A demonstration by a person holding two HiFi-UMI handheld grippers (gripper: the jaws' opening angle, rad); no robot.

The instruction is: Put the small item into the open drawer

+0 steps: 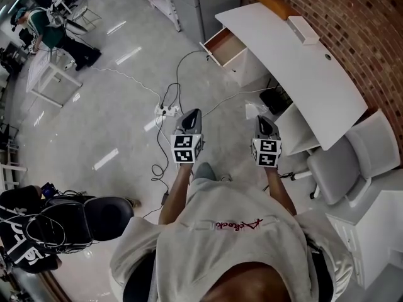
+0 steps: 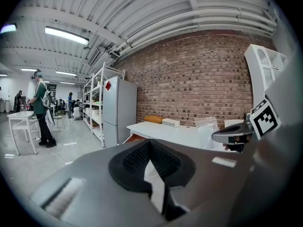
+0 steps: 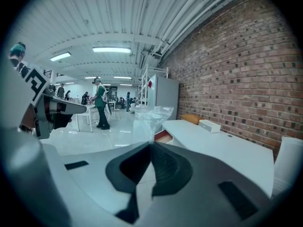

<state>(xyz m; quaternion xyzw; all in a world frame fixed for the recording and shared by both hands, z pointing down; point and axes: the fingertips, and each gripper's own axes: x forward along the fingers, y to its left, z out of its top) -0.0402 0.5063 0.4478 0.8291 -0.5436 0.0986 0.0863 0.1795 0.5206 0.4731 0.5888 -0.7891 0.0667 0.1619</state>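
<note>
Glossy grey floor (image 1: 94,124) fills most of the head view, w/ a red-brick wall (image 1: 352,17) along the right. Against that wall runs a long white counter (image 1: 315,74), smooth-topped, w/ a gently curved edge. Under its far end a drawer (image 1: 223,46) stands pulled out: white front, orange-brown wood inside. On top at that end sit a rounded orange cushion-like thing (image 1: 277,4) and a flat white box (image 1: 303,30), near each other. Grey padded chairs (image 1: 343,162) stand by the counter's near end. A white power strip (image 1: 165,111) w/ thin cables lies on the floor.

Right gripper (image 3: 151,143): matte grey shell, black ribbed pads, jaws pressed together. A clear plastic bag (image 3: 150,119), thin, crinkly and see-through, rises straight from the jaw tips and looks pinched btwn them; the pinch point itself sits behind the pads. The left gripper view shows the same bag at that gripper's tip.

Left gripper (image 2: 150,143): same build, jaws clenched tip to tip, nothing btwn them.

Both grippers are held side by side in front of the person, over open floor, well apart from the counter. The drawer lies ahead of them, so the bag is well short of it.
</note>
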